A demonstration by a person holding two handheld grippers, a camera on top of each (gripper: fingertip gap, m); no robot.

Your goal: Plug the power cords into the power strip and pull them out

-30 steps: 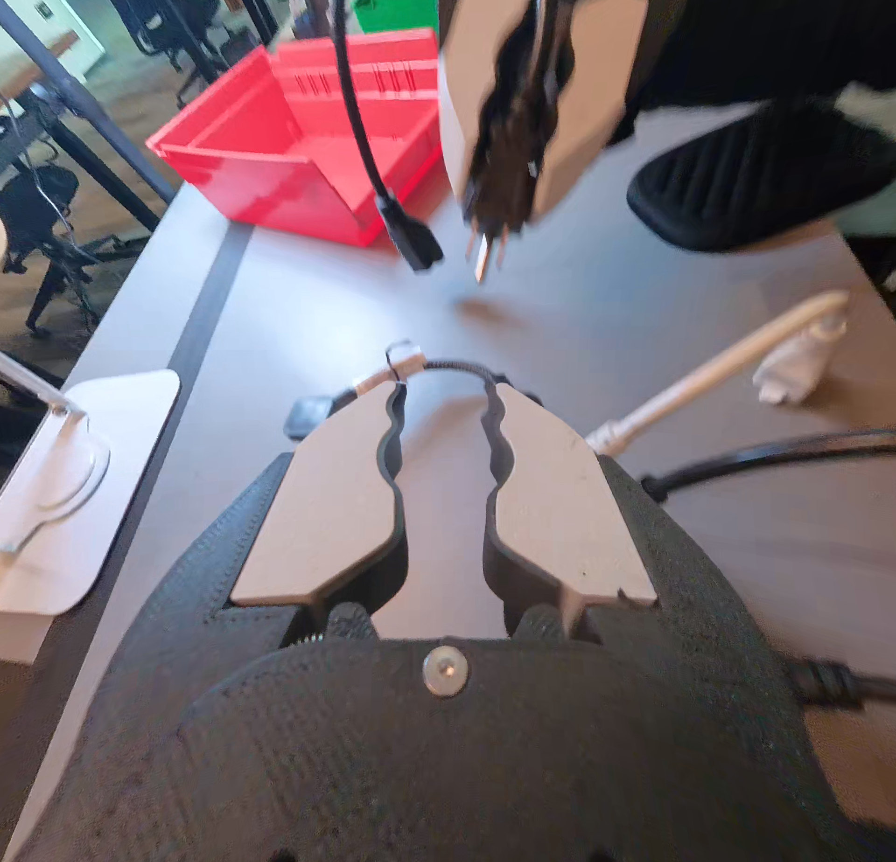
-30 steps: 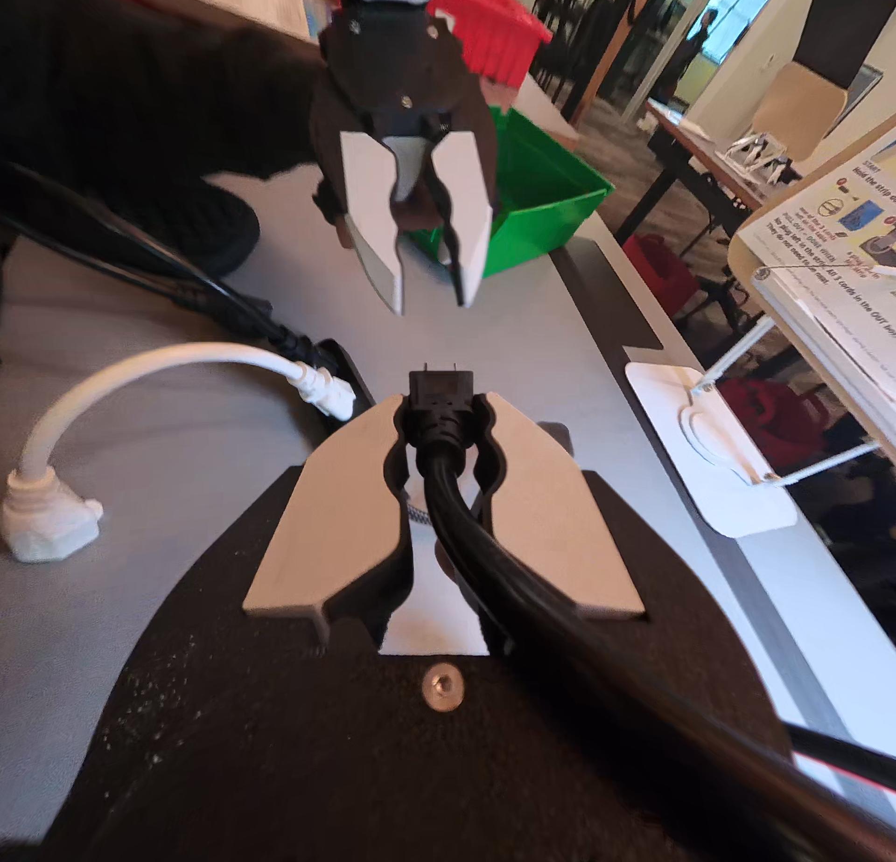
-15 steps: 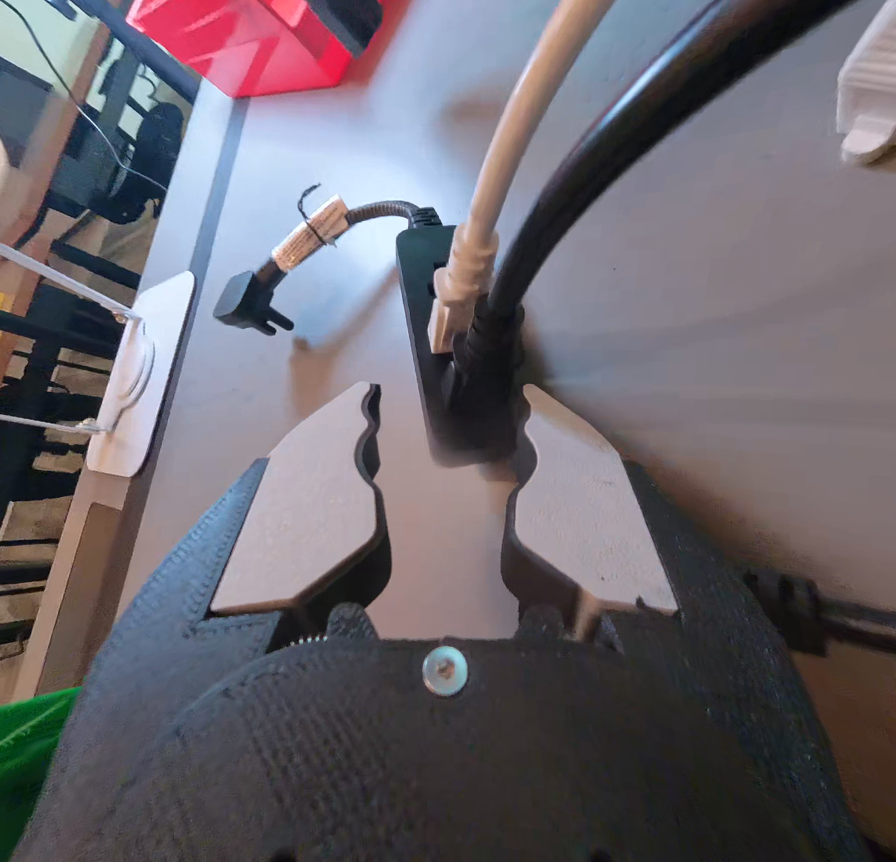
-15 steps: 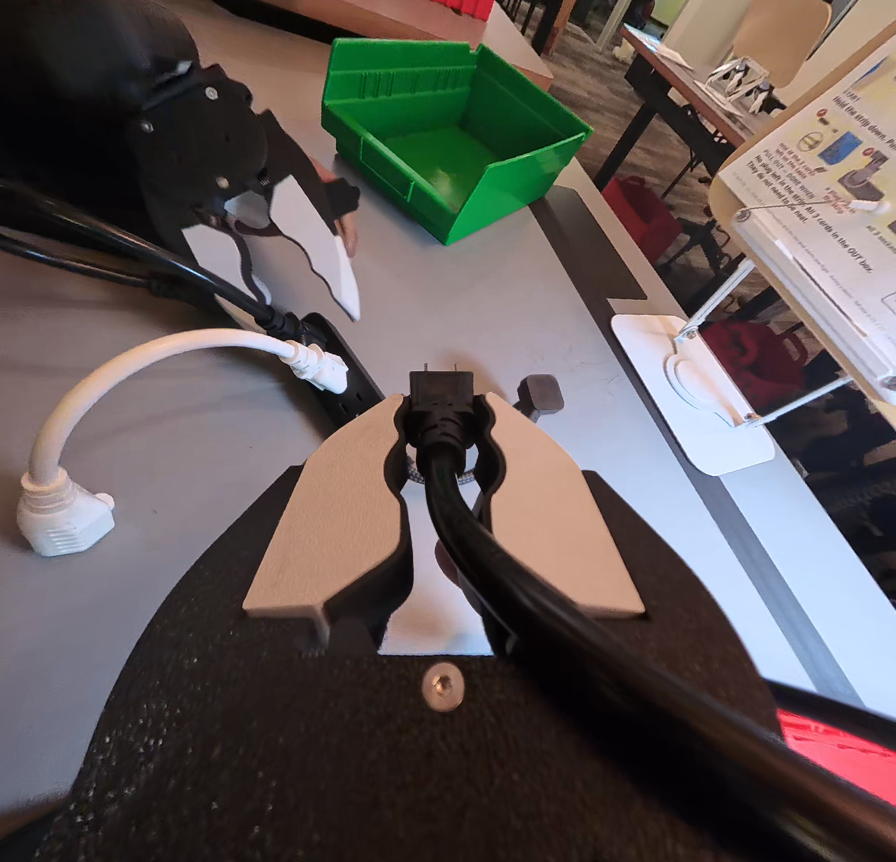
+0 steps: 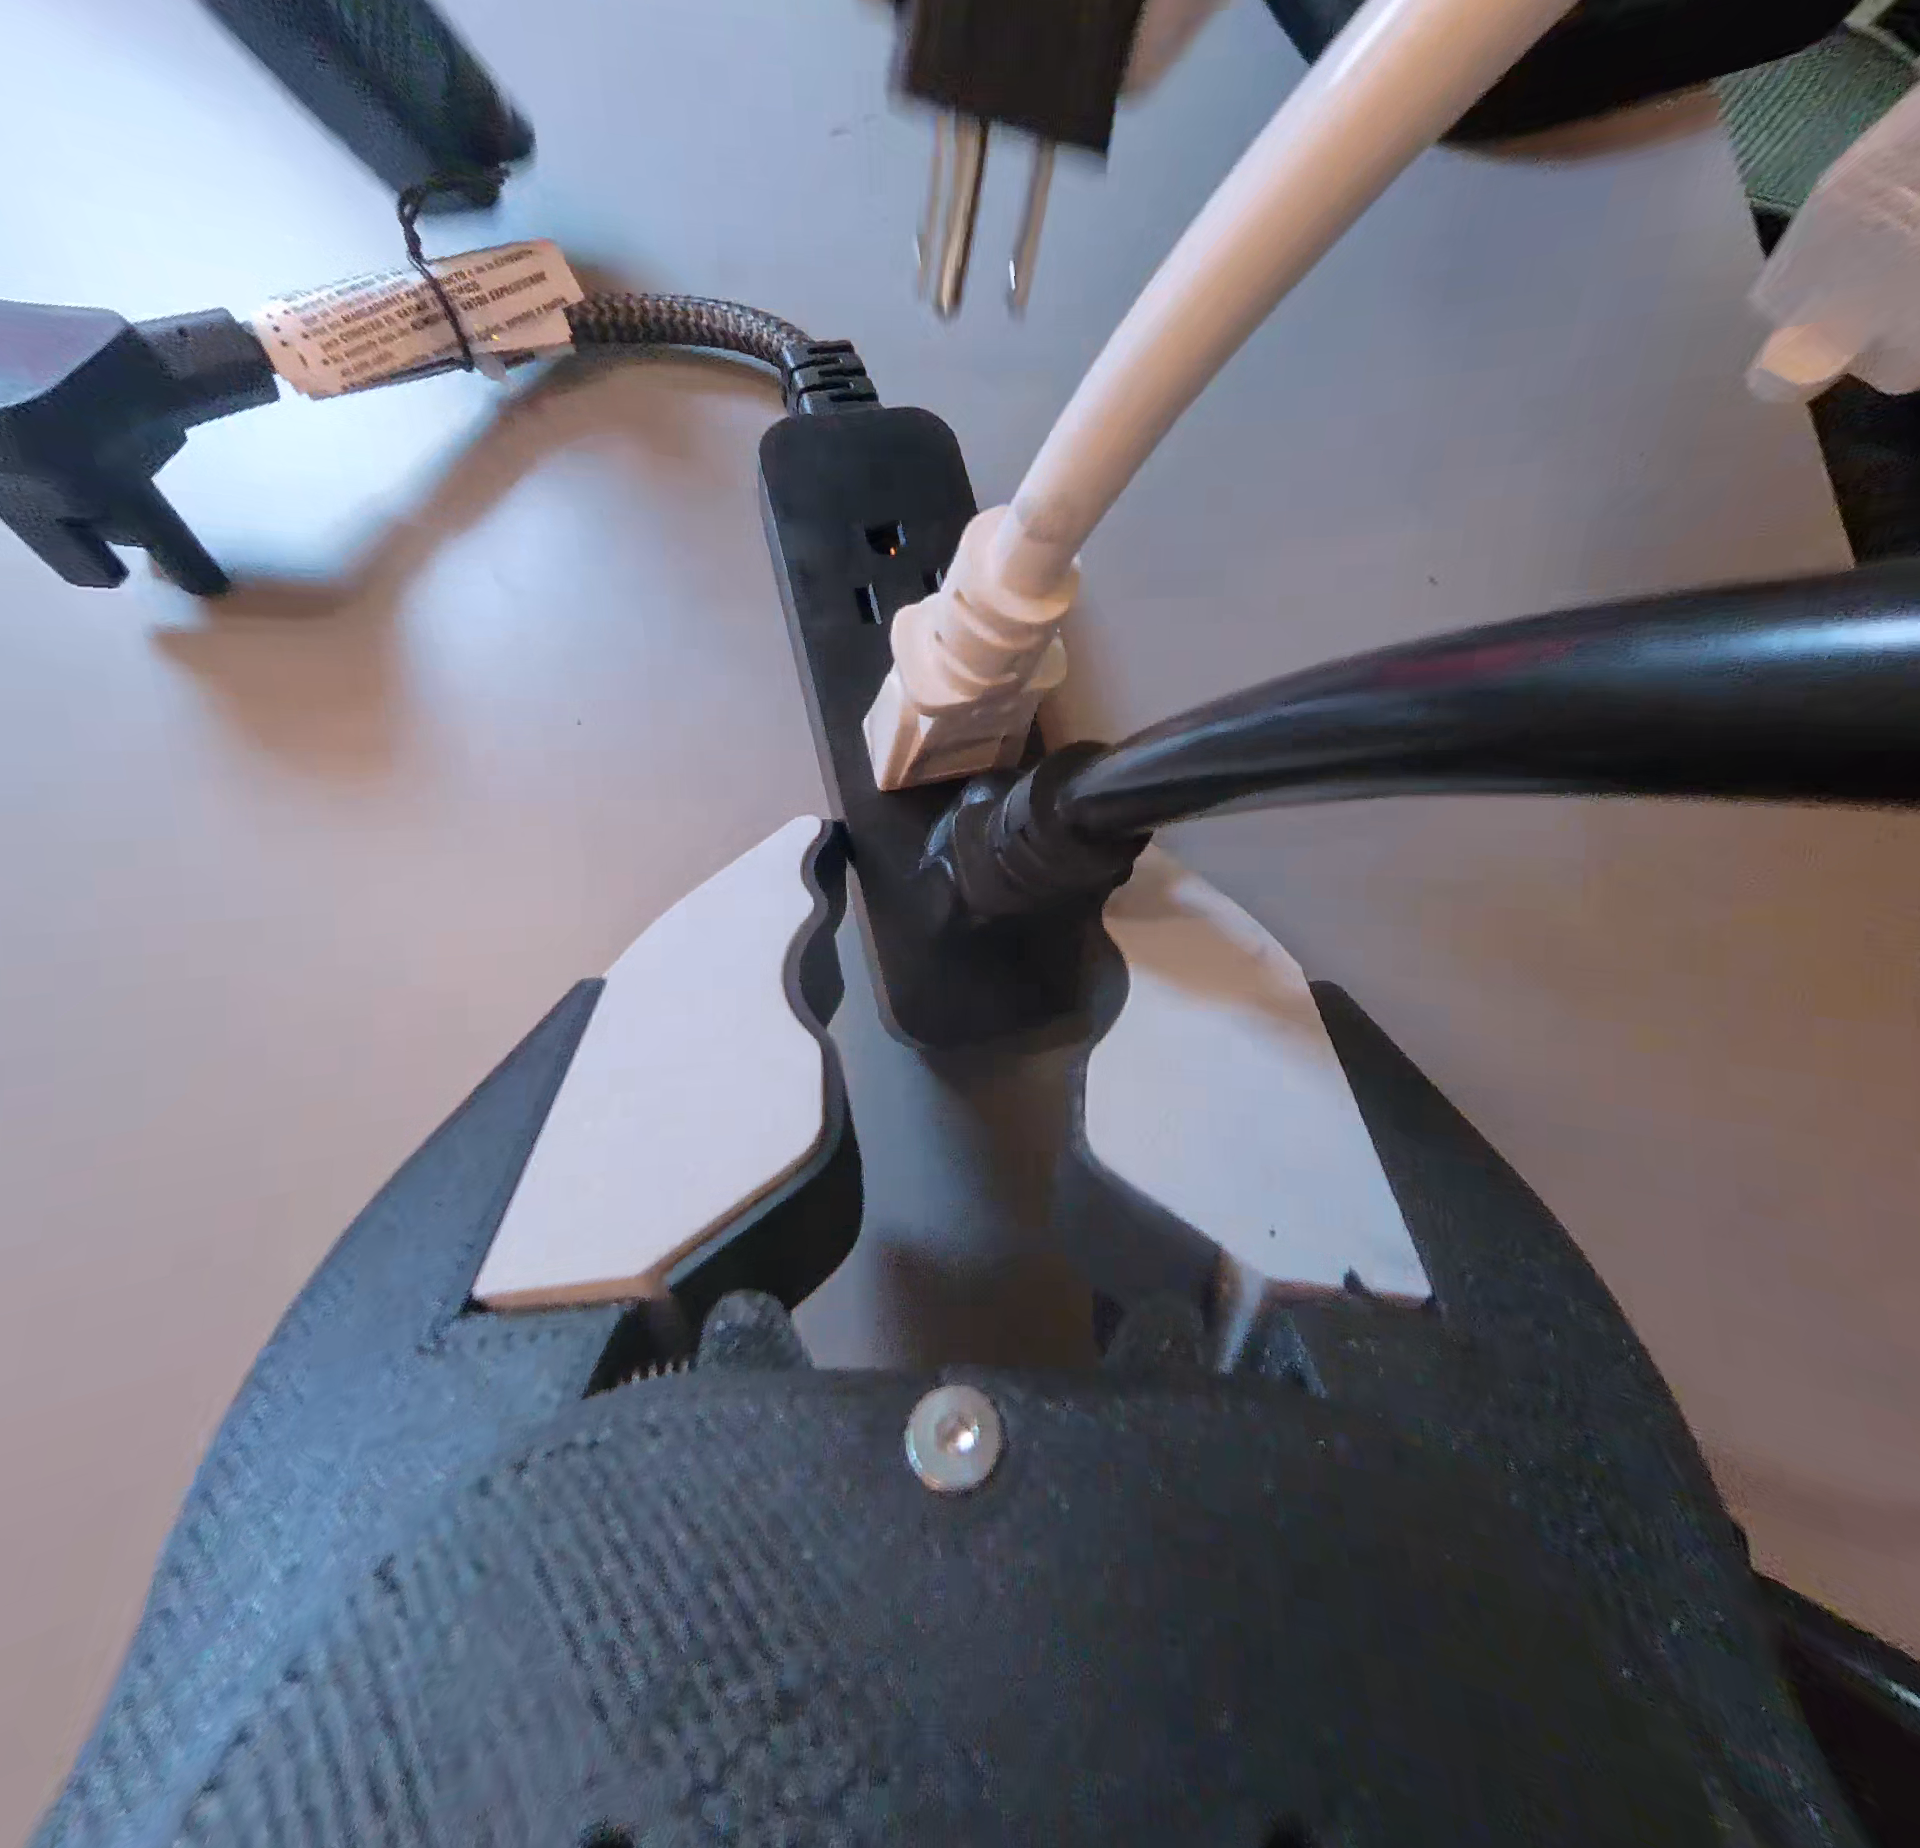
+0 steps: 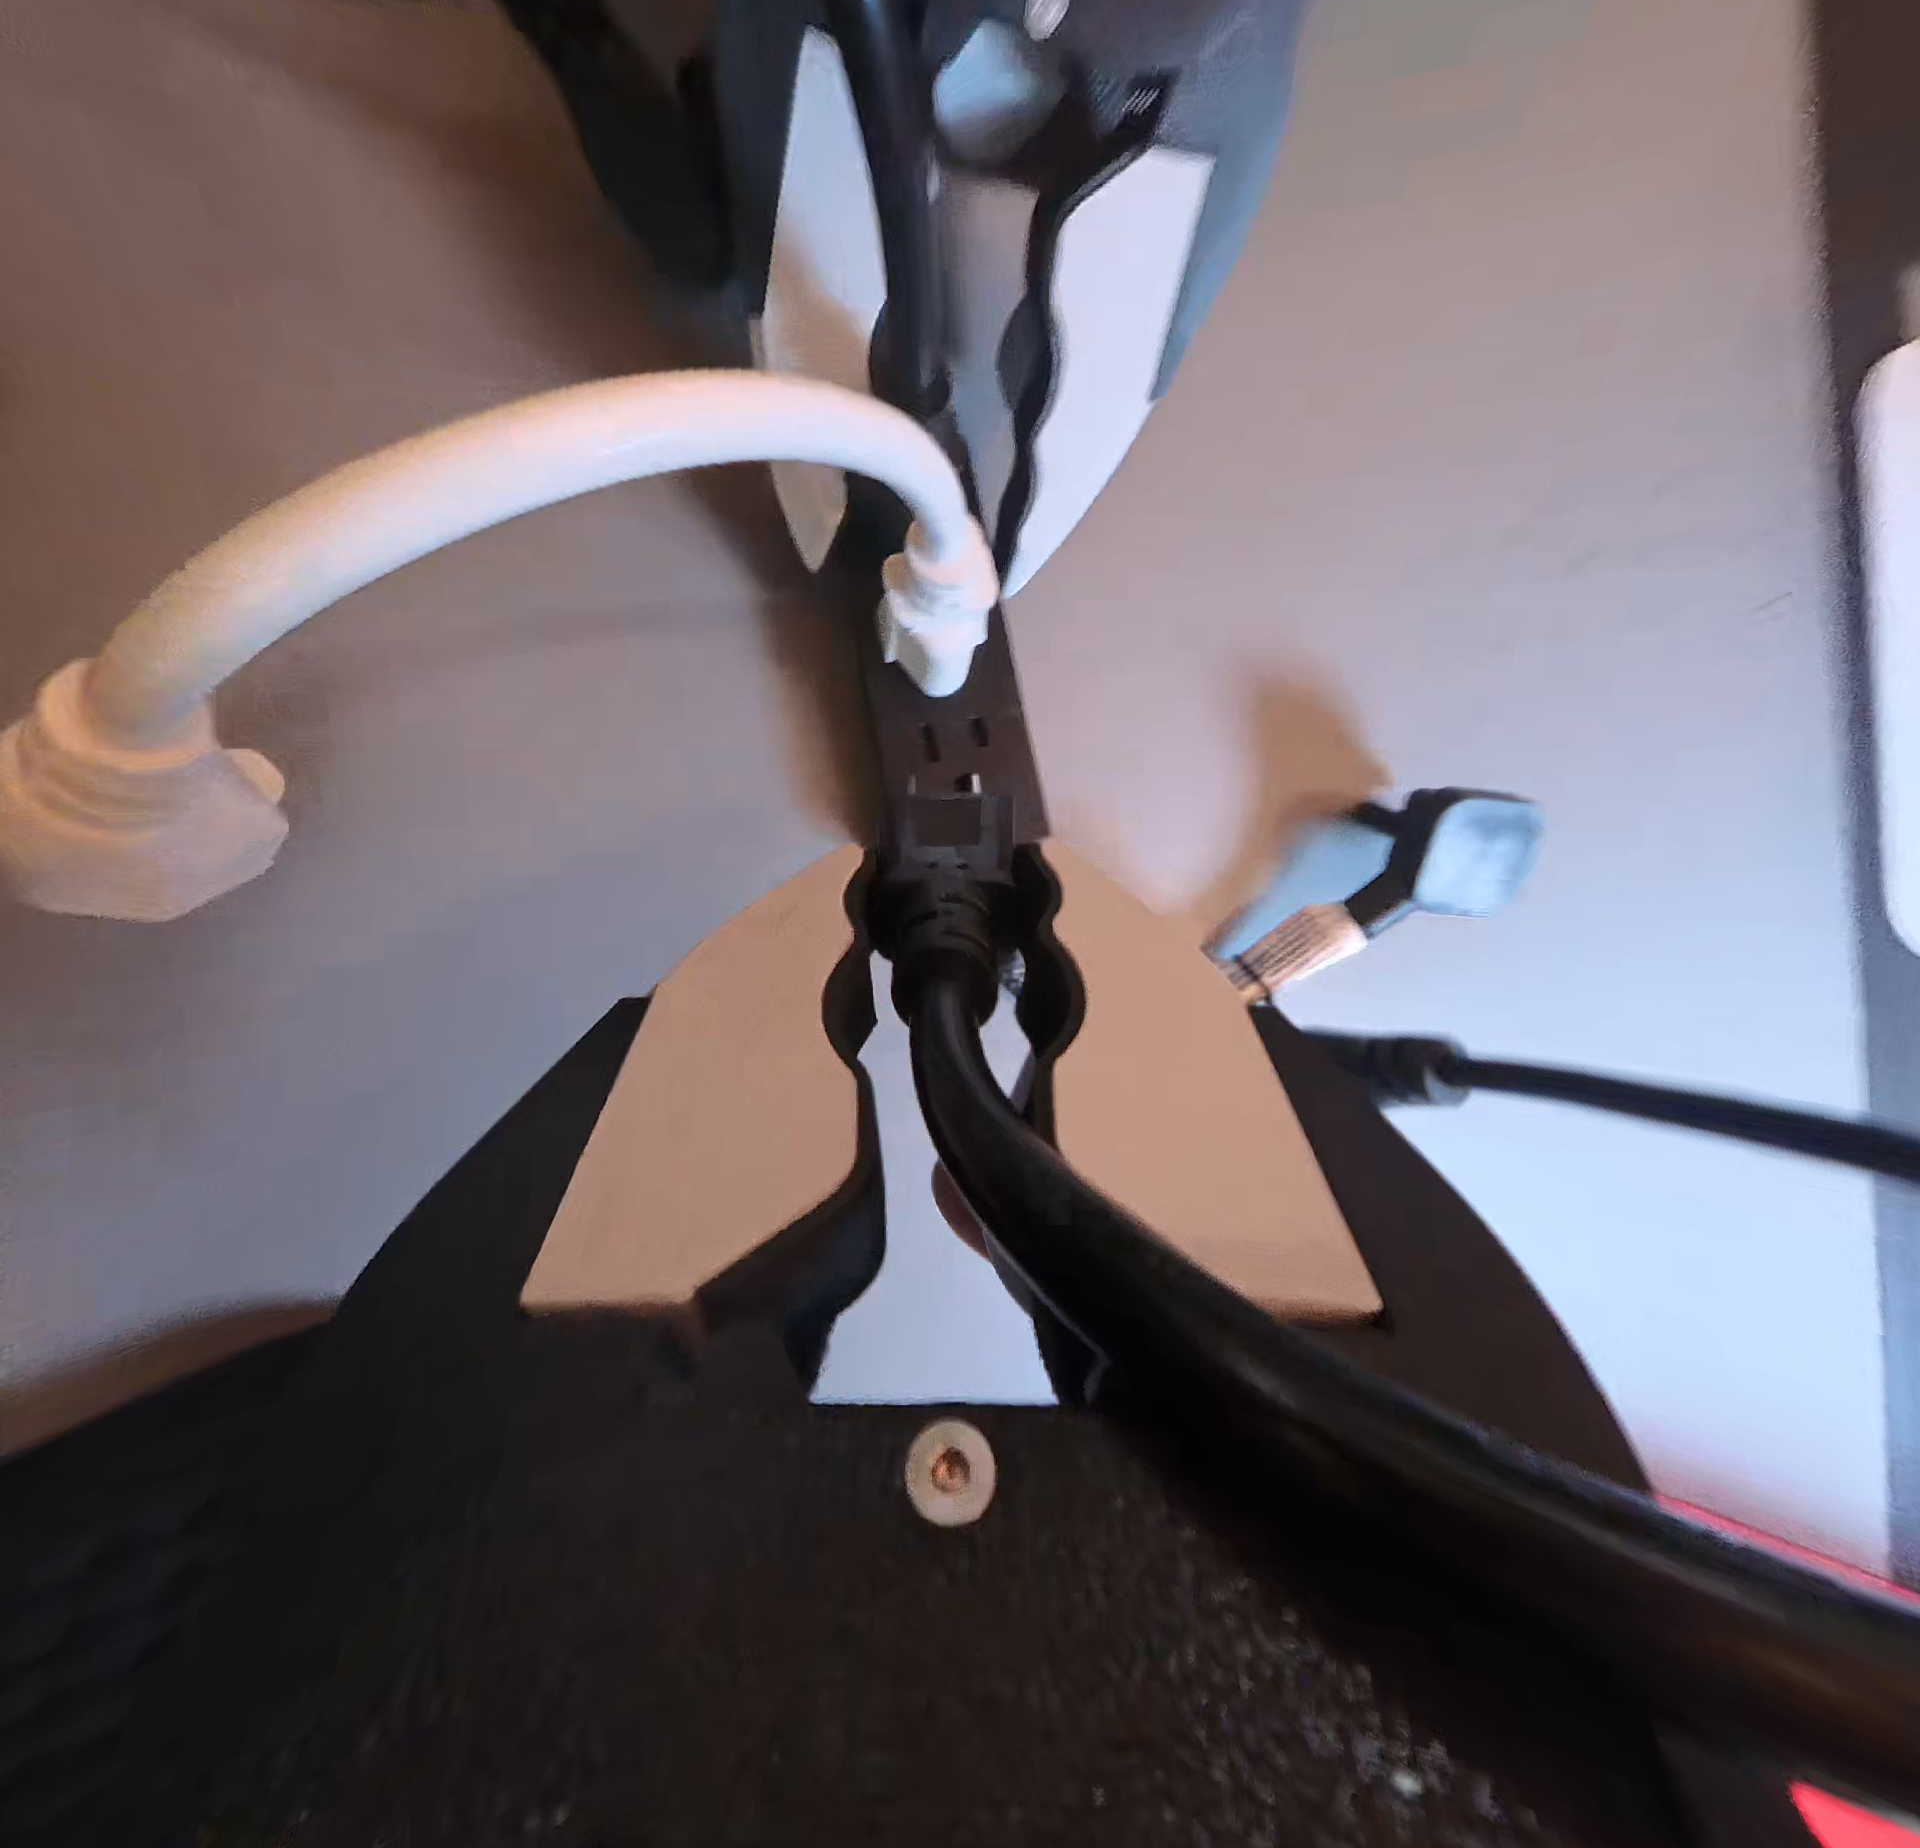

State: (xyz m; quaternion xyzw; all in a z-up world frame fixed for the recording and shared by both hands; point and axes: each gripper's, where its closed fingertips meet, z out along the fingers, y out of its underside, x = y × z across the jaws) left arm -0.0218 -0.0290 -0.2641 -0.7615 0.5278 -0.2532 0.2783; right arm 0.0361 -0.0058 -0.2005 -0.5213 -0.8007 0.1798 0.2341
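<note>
The left gripper (image 5: pixel 961 915) has its fingers (image 5: pixel 686 1081) closed around the near end of the black power strip (image 5: pixel 883 676), one finger on each long side, pinning it flat on the grey desk (image 5: pixel 416 863). Just beyond the fingertips a thick black cord (image 5: pixel 1455 718) is plugged into the nearest socket and runs off to the right. Next along the strip sits a white plug (image 5: pixel 966 676), also seated, its white cord (image 5: pixel 1226 240) arching up and away. The far socket is bare, its slots showing. From the strip's far end a braided lead (image 5: pixel 665 328) with a paper tag (image 5: pixel 416 318) curves left to the strip's own flat black plug (image 5: pixel 94 427), which lies loose on the desk.

The right gripper (image 6: pixel 951 873) has its fingers (image 6: pixel 727 1081) clamped on a black plug (image 6: pixel 940 884), with that plug's heavy cord (image 6: pixel 1143 1227) trailing back over the gripper body. In the left wrist view the same plug (image 5: pixel 997 22) hangs above the far end of the strip, prongs pointing down and clear of the sockets, blurred. In the right wrist view its front edge sits right over the bare socket (image 6: pixel 951 749); the white plug (image 6: pixel 930 614) is just beyond, and the white cord's other end (image 6: pixel 125 811) rests on the desk to the left. A thinner black cable (image 6: pixel 1662 1092) lies at the right.
</note>
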